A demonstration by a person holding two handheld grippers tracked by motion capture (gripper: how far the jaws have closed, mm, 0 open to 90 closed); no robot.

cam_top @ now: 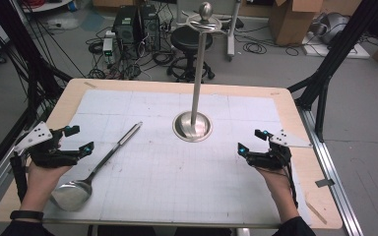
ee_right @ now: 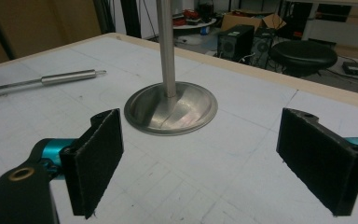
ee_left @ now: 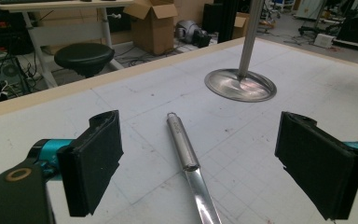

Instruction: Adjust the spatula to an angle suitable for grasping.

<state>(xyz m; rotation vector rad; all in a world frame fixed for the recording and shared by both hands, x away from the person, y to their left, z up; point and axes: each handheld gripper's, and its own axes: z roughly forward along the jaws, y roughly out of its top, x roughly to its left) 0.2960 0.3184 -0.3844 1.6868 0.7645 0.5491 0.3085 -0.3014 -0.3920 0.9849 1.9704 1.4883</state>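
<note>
ladle lying ahead of the wide left gripper

the ladle [cam_top: 96, 164] is being shown flat on the near-left of the table [cam_top: 177, 86], its long axis running from the near-left bowl to the handle tip at far right, toward the stand [cam_top: 193, 125]. it is being approached by the nearer left gripper [cam_top: 81, 139], jaws wide and empty; the right gripper [cam_top: 250, 141], equally wide, is being kept well apart. in the left gripper view the bowl is being cut off.

Both claws are black with turquoise joints. Ahead of the left gripper [cam_top: 81, 139] lies a shiny silver ladle [cam_top: 96, 167]; ahead of the right gripper [cam_top: 252, 141] rises a polished steel stand [cam_top: 195, 98]. Beneath them, a pale grey gridded mat [cam_top: 187, 177] covers a light wooden table [cam_top: 295, 123].
</note>
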